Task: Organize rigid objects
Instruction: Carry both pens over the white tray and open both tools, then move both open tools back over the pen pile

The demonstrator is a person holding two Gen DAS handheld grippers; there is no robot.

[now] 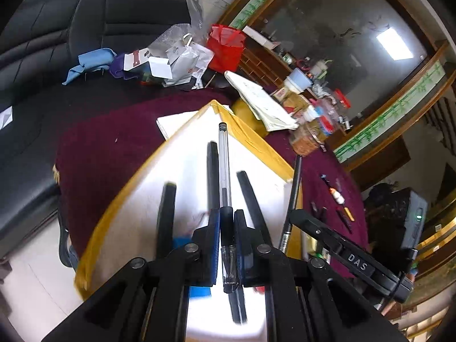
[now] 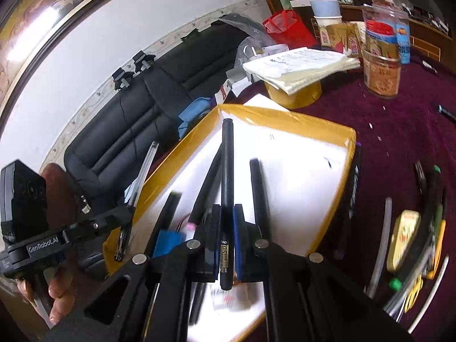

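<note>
Over maroon cloth point(image 1: 114, 131), left claw point(image 1: 227, 228) pinches clear pen point(image 1: 224, 171)

We see the yellow-edged white box point(image 2: 287, 188) on the maroon tablecloth point(image 2: 399, 142). Beyond the box sits a stack of papers point(image 2: 299, 65) on a yellow tape roll point(image 2: 296, 97); right of the box lie loose pens point(image 1: 336, 196); left of it stands the black sofa point(image 2: 128, 119).
</note>
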